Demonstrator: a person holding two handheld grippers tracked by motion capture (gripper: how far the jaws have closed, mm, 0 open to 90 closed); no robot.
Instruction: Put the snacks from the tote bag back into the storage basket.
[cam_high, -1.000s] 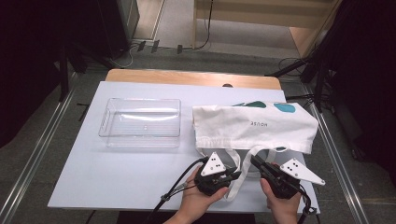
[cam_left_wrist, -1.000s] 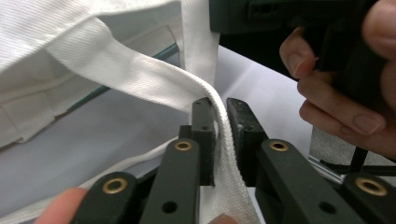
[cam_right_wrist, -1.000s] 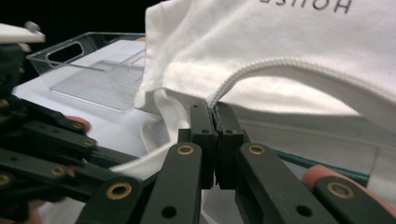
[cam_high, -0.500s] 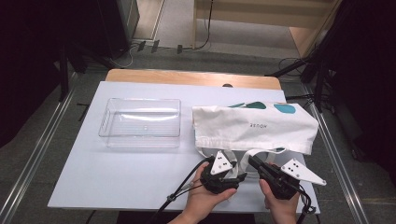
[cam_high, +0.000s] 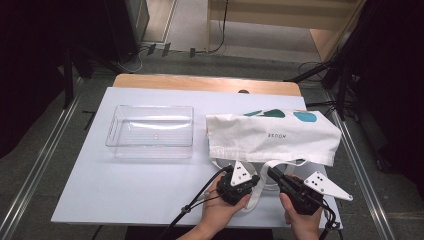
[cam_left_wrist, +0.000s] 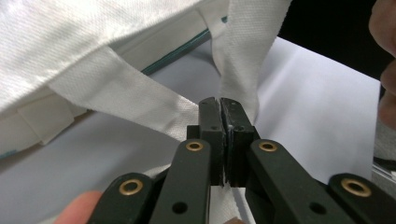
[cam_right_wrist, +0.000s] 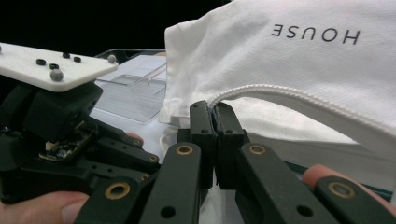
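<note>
A white cloth tote bag (cam_high: 272, 135) printed "HOUSE" lies on the right half of the white table, its straps toward the person. My left gripper (cam_high: 254, 179) is shut on one flat white strap (cam_left_wrist: 238, 56) just in front of the bag's mouth; the strap runs up from the closed jaws to the bag (cam_left_wrist: 70, 37). My right gripper (cam_high: 271, 172) sits close beside it, shut on the bag's corded edge (cam_right_wrist: 289, 91), which comes out of the jaw tips. The left gripper (cam_right_wrist: 56, 121) is seen at the left of the right gripper view. A strap loop (cam_high: 256, 197) hangs between the hands.
A clear plastic tray (cam_high: 150, 131) stands empty left of the bag, also visible as the tray (cam_right_wrist: 135, 91) behind the left gripper. The white table (cam_high: 125, 185) has bare room at front left. A wooden board (cam_high: 200, 82) edges the far side. Cables trail off the front edge.
The left gripper has edged slightly right, closer to the right gripper. The bag and tray have stayed in place.
</note>
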